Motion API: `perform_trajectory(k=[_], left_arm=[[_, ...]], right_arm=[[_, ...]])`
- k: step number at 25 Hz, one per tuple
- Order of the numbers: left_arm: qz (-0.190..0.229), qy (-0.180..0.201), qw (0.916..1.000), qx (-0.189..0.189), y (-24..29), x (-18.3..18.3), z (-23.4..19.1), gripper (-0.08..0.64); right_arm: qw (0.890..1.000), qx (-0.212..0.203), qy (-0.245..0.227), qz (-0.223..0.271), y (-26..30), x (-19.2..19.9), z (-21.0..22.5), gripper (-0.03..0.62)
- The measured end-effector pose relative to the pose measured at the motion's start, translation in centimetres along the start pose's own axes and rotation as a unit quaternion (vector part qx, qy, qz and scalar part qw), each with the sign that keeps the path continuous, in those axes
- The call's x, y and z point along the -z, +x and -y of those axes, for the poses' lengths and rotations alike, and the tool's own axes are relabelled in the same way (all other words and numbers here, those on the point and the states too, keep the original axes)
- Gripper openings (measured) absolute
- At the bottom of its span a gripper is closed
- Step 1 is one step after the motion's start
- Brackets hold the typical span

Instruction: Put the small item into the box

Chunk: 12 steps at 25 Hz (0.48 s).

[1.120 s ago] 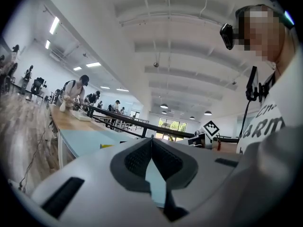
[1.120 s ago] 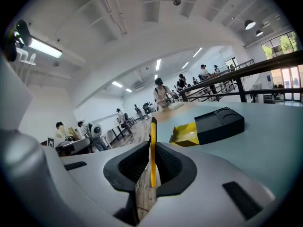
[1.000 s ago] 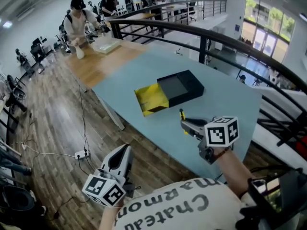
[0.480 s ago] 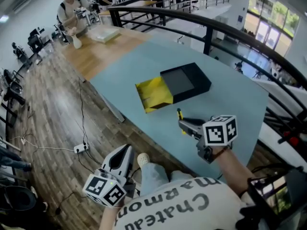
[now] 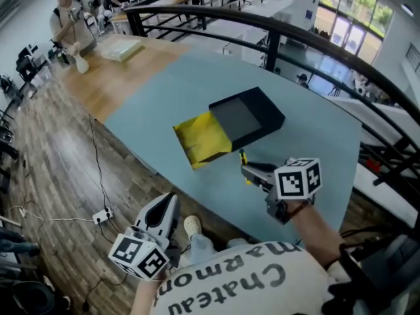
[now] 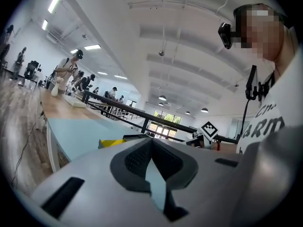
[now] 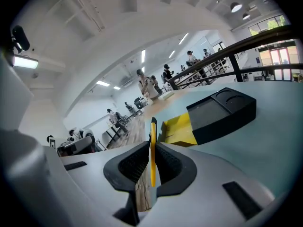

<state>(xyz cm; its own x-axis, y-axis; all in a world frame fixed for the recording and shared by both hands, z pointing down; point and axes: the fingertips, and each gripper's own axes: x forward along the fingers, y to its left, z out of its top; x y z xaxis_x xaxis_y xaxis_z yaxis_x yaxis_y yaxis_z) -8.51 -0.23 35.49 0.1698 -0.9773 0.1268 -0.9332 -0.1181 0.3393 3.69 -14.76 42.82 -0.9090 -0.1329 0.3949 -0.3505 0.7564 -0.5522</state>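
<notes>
Your scene is bright and evenly lit. Daylight comes from the windows at far right, and ceiling strip lights glare white. Shadows on the desk are faint and soft. Fisheye distortion bends the railing. Both gripper views have black corners. The left tool is out of focus near the lens.

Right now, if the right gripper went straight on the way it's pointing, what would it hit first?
Probably the yellow tray sticking out of the black box. The right gripper, shut on the thin yellow item, aims near the tray's left edge, so it might just skim past.
</notes>
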Motion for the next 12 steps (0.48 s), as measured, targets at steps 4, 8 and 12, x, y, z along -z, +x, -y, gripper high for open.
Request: perform_trajectory(k=[4,8,12], left_arm=[[-0.012,-0.001,0.9998,0.017,2.2,-0.8,-2.8,0.005],[-0.014,0.009,0.9991,0.04,4.3,-3.0,-4.4,0.005],[-0.024,0.015,0.9977,0.061,6.5,-5.3,-6.0,0.005]], right_arm=[[1.0,0.014,0.007,0.012,1.8,-1.2,1.0,0.063],[0.999,0.033,0.016,0.025,2.6,-3.3,1.9,0.063],[0.998,0.046,0.026,0.039,3.9,-6.1,2.4,0.063]])
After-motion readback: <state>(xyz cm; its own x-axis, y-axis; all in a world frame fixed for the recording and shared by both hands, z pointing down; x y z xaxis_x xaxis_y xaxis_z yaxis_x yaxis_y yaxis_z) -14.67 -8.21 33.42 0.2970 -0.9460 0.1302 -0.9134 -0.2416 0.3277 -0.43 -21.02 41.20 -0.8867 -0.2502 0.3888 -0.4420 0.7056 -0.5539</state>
